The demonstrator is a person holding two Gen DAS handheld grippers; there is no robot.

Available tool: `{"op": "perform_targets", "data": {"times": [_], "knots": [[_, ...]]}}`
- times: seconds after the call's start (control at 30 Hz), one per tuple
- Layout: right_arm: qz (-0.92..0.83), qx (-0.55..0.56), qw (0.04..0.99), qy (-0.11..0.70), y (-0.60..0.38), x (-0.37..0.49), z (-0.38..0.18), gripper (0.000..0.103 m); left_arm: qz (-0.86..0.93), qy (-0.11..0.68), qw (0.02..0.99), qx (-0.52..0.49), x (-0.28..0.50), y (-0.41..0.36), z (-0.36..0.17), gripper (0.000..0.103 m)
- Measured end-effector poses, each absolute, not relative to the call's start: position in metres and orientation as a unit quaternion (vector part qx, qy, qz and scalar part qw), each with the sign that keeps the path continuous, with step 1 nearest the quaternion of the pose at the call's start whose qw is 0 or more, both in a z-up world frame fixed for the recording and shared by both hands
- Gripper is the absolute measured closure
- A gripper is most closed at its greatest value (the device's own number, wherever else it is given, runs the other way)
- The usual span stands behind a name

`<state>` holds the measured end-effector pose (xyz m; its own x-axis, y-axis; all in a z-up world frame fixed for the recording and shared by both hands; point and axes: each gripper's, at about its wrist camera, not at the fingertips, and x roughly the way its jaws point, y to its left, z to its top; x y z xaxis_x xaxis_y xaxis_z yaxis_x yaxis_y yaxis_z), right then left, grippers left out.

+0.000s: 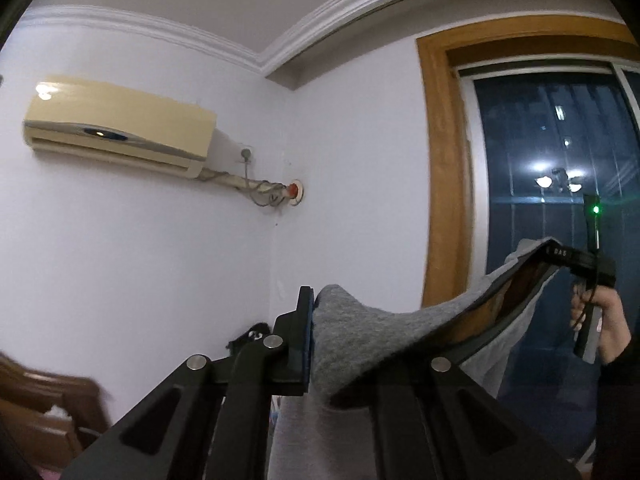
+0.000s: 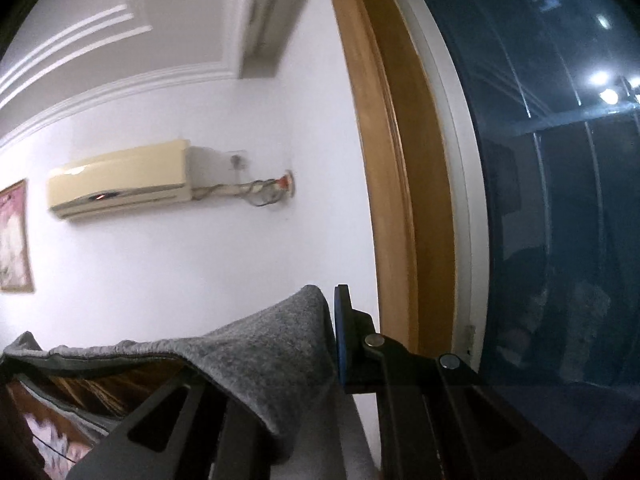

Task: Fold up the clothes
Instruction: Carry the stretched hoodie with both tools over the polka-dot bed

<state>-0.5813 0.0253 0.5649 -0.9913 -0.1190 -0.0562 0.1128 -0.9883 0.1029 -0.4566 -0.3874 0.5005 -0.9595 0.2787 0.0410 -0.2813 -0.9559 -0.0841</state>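
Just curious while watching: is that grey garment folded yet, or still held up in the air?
Held up, unfolded: the grey garment stretches between the left tool and right tool, each pinching one end.

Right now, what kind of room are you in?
Probably a bedroom at home, at night: a wall air conditioner, a wood-framed window that is dark outside, a framed picture, and a grey garment held up for folding.

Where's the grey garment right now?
The grey garment is held up in the air, stretched between the left tool and the right tool, each shut on an end. In the left wrist view it spans toward the wood-framed window.
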Motion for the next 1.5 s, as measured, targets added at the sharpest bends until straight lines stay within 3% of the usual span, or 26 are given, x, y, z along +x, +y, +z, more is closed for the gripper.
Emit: {"op": "perform_targets", "data": {"times": [0.2,0.47,0.63,0.8,1.07,1.23,1.5], "knots": [[-0.992,0.081,0.083,-0.046,0.079,-0.501,0.518,0.098,0.975,-0.015,0.222,-0.013,-0.345,-0.326,0.438,0.098],[-0.984,0.165,0.019,-0.06,0.163,-0.368,0.419,0.098,0.917,0.018,0.389,-0.084,-0.206,-0.235,0.327,0.098],[-0.969,0.231,-0.022,-0.086,0.212,-0.293,0.351,0.098,0.879,0.001,0.438,-0.186,-0.155,-0.178,0.262,0.099],[-0.954,0.275,-0.047,-0.114,0.266,-0.233,0.294,0.098,0.855,0.037,0.471,-0.212,-0.093,-0.121,0.214,0.099],[-0.93,0.338,-0.034,-0.143,0.36,-0.153,0.175,0.098,0.845,0.081,0.456,-0.269,-0.014,-0.041,0.158,0.099],[-0.912,0.393,-0.012,-0.117,0.399,-0.119,0.091,0.098,0.849,0.07,0.42,-0.314,0.019,0.004,0.117,0.099],[-0.887,0.453,0.012,-0.092,0.449,-0.087,-0.027,0.098,0.822,0.088,0.415,-0.381,0.065,0.075,0.008,0.099]]}}
